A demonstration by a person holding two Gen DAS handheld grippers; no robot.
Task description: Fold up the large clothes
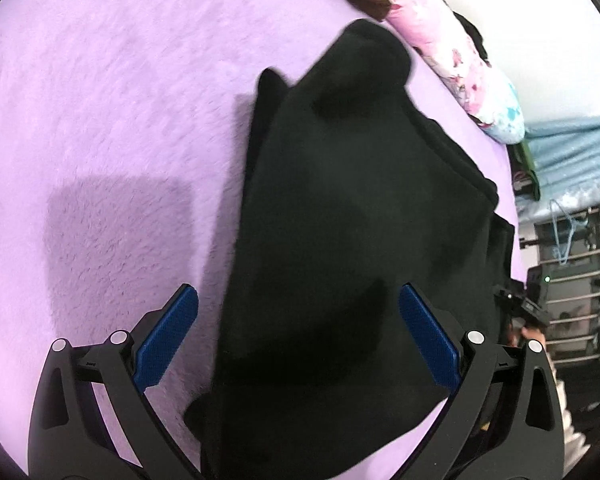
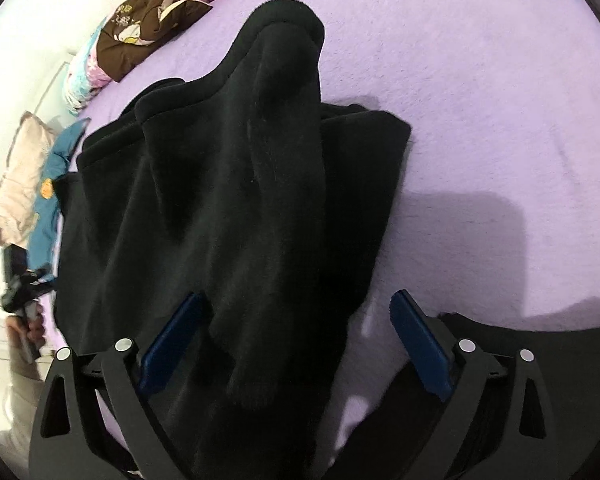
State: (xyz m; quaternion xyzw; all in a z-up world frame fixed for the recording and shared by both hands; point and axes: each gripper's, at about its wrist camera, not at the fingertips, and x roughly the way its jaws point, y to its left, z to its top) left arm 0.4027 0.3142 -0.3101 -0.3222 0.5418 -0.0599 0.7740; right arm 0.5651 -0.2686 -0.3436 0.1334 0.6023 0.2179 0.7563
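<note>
A large black fleece garment (image 1: pixel 340 208) lies in a long, partly folded heap on a lilac plush bed cover (image 1: pixel 100 120). My left gripper (image 1: pixel 298 320) is open, its blue pads (image 1: pixel 168 336) wide apart above the garment's near end, holding nothing. In the right wrist view the same garment (image 2: pixel 228 208) lies on the cover (image 2: pixel 480 100), with a sleeve or fold on top running away from me. My right gripper (image 2: pixel 296 332) is open over the garment's near part, empty.
A pink floral pillow (image 1: pixel 452 52) and a brown patterned cloth (image 2: pixel 140 36) lie at the bed's far edge. A blue garment (image 2: pixel 50 200) and beige cushion (image 2: pixel 20 184) lie beside the bed. A rack with a hanger (image 1: pixel 572 240) stands past the bed edge.
</note>
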